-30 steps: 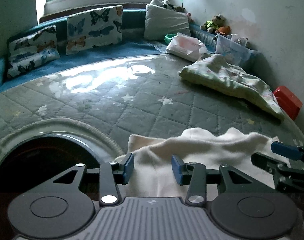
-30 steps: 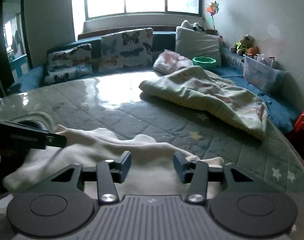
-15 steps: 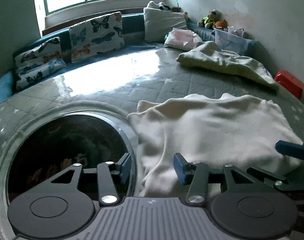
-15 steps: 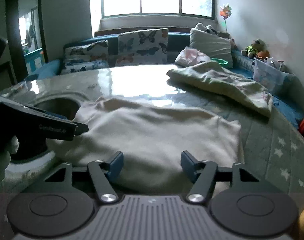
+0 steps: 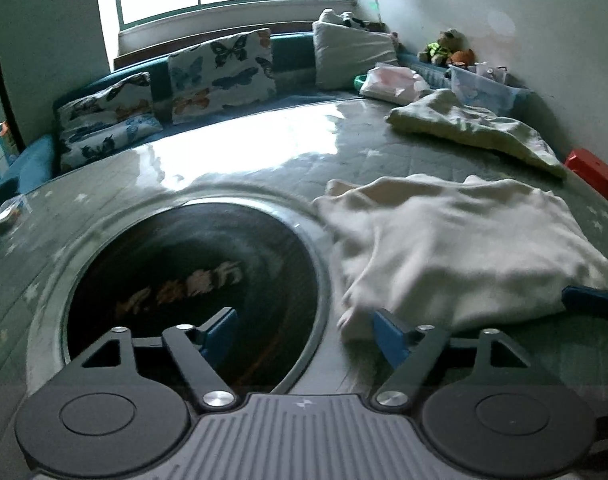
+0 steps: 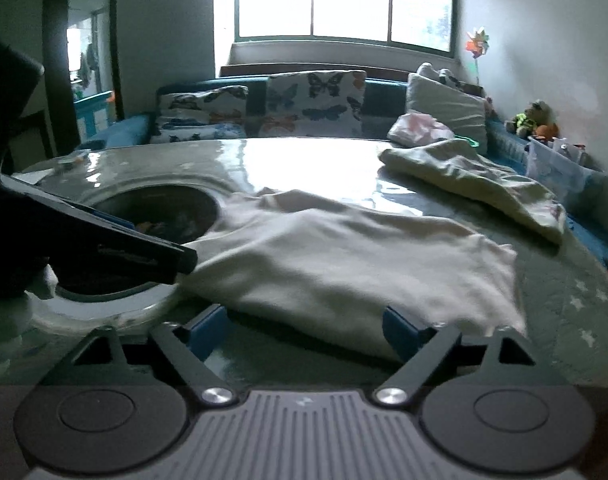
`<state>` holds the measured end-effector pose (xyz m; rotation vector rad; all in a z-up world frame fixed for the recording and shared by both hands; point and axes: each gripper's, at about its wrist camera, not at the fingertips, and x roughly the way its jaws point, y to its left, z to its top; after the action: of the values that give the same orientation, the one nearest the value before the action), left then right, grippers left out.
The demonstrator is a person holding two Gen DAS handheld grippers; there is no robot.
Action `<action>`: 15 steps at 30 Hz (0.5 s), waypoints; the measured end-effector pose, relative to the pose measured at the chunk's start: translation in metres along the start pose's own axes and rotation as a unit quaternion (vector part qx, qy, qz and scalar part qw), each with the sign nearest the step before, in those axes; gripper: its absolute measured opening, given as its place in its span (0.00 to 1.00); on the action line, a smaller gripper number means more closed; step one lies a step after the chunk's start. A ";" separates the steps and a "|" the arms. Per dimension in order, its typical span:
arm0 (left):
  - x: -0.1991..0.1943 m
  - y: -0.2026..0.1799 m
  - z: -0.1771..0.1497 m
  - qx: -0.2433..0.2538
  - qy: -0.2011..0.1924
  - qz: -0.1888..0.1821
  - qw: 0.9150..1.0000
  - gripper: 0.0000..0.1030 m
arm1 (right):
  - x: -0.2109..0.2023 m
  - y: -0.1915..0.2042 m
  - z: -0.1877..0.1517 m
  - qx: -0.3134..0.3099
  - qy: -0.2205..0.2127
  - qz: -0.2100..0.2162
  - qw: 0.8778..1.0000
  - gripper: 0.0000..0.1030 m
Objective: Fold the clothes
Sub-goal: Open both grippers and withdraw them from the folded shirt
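Both jaws are opening wide and grip nothing. Ahead of the right gripper (image 6: 304,330), the cream garment (image 6: 356,256) lies flat on the quilted table (image 6: 564,300). Only the left wrist view shows the left gripper (image 5: 306,330) over the dark round inset (image 5: 191,276), garment edge beside its right pad.

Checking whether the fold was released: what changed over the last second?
Both tongs, left and right, let go of the cream knit garment and drew back, jaws opening. It now lies flat beside the round dark opening. The crumpled pale-green blanket stayed put.
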<state>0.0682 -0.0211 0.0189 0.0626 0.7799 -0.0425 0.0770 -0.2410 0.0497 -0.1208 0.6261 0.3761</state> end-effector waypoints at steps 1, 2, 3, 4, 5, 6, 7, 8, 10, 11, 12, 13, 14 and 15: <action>-0.004 0.004 -0.004 -0.003 -0.001 0.003 1.000 0.80 | -0.001 0.004 -0.001 -0.001 0.000 0.004 1.000 0.89; -0.007 0.007 -0.007 -0.005 -0.002 0.007 1.000 0.83 | -0.002 0.008 -0.003 -0.003 0.000 0.008 1.000 0.90; -0.010 0.010 -0.010 -0.008 -0.002 0.012 1.000 0.85 | -0.002 0.014 -0.004 -0.005 0.000 0.013 1.000 0.91; -0.012 0.013 -0.013 -0.011 -0.001 0.014 1.000 0.86 | -0.002 0.019 -0.005 -0.006 0.001 0.018 1.000 0.93; -0.015 0.016 -0.016 -0.014 0.000 0.016 1.000 0.86 | -0.003 0.023 -0.006 -0.009 0.002 0.022 1.000 0.94; -0.017 0.020 -0.018 -0.018 0.001 0.019 1.000 0.87 | -0.003 0.027 -0.007 -0.012 0.002 0.027 1.000 0.95; -0.020 0.023 -0.021 -0.021 0.000 0.023 1.000 0.88 | -0.003 0.032 -0.008 -0.015 0.001 0.030 0.999 0.96; -0.023 0.027 -0.024 -0.024 -0.002 0.027 0.999 0.90 | -0.003 0.037 -0.008 -0.018 0.001 0.034 0.999 0.96; -0.029 0.033 -0.028 -0.029 -0.007 0.034 0.999 0.93 | -0.003 0.046 -0.009 -0.023 0.000 0.042 0.999 0.99; -0.032 0.036 -0.030 -0.031 -0.009 0.038 0.999 0.94 | -0.003 0.050 -0.009 -0.025 -0.001 0.046 0.999 0.99; -0.035 0.040 -0.033 -0.033 -0.012 0.043 0.998 0.96 | -0.003 0.055 -0.008 -0.027 -0.003 0.050 0.998 1.00; -0.039 0.044 -0.036 -0.035 -0.014 0.047 0.998 0.96 | -0.003 0.059 -0.008 -0.030 -0.004 0.053 0.998 1.00; -0.041 0.047 -0.038 -0.038 -0.015 0.051 0.998 0.97 | -0.003 0.063 -0.007 -0.033 -0.006 0.057 0.998 1.00; -0.043 0.050 -0.039 -0.041 -0.016 0.055 0.998 0.98 | -0.002 0.067 -0.006 -0.036 -0.006 0.061 0.997 1.00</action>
<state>0.0128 0.0326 0.0235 0.0273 0.7436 0.0919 0.0466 -0.1813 0.0458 -0.1486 0.6095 0.5169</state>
